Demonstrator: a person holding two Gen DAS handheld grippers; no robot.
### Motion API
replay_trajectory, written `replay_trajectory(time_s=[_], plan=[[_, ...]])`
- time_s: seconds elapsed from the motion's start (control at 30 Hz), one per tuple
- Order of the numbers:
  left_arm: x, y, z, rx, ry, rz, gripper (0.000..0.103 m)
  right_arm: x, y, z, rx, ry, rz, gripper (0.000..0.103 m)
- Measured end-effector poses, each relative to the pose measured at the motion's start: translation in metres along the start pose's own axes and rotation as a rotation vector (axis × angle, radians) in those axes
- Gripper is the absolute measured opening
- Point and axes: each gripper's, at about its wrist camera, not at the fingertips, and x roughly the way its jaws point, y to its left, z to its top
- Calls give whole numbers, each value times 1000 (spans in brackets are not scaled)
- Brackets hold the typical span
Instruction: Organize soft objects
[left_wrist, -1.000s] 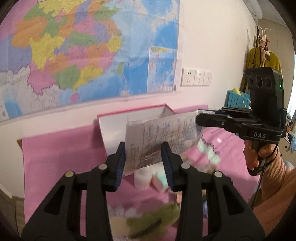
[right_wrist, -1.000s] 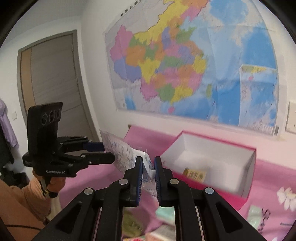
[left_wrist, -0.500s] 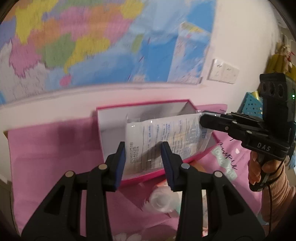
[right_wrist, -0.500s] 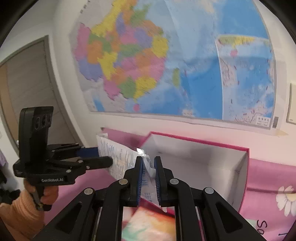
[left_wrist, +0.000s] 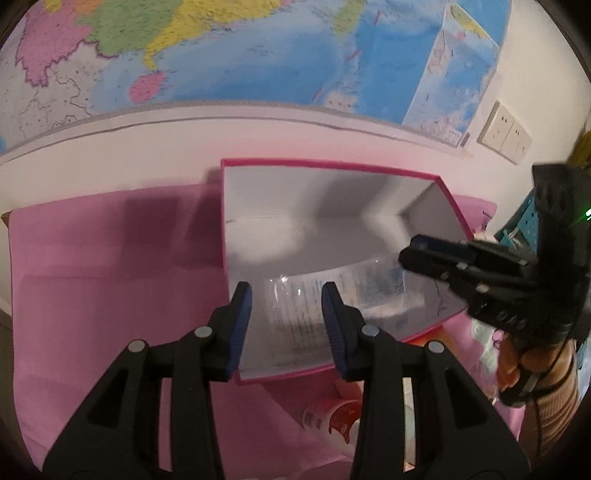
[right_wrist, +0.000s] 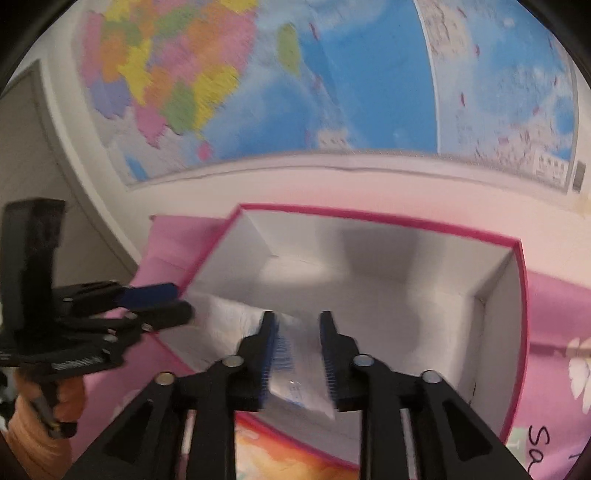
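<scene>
A clear plastic packet with printed text (left_wrist: 325, 299) lies inside the pink-rimmed white box (left_wrist: 332, 166), near its front wall. My left gripper (left_wrist: 286, 314) is open just above the box's front left corner, with the packet between and beyond its fingers. My right gripper (right_wrist: 297, 347) is open over the packet (right_wrist: 295, 354) at the box's front wall (right_wrist: 517, 332). Each gripper shows in the other's view: the right one (left_wrist: 417, 254), the left one (right_wrist: 173, 302).
The box stands on a pink cloth (left_wrist: 110, 258) against a wall with a large map (left_wrist: 258, 55). A red-and-white bottle (left_wrist: 332, 421) and colourful soft items (right_wrist: 280, 450) lie in front of the box. Wall sockets (left_wrist: 506, 133) are at right.
Both grippers lowered the packet into the box. The right gripper, shut on the packet before, has opened. The packet now lies in the box.
</scene>
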Motion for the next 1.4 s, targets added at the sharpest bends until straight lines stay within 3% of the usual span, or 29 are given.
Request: replay_trajectory(time_s=[0.1,0.5,0.63,0.8,0.97,1.17,1.4], plan=[[-10,1,-1,-9,-40,8,41,4,-6,-3,21,1,-23,36],[-41,2,-31,-14,-104,-15,44,-2,-18,-21,61,25,-2,37],[-60,3,-49,-10,-149,-41,52,-25,-10,-32,36,-25,36,37],[-82,3,-77,-2,-179,-62,55,-63,8,-55,-24,-74,107,46],[-90,7,-111,4,-155,-67,58,-93,36,-85,-97,-66,197,48],[-98,6,-152,24,-93,-84,58,-99,72,-122,-165,7,279,48],[-98,2,-191,22,-20,-111,60,-70,104,-149,-242,131,271,49]])
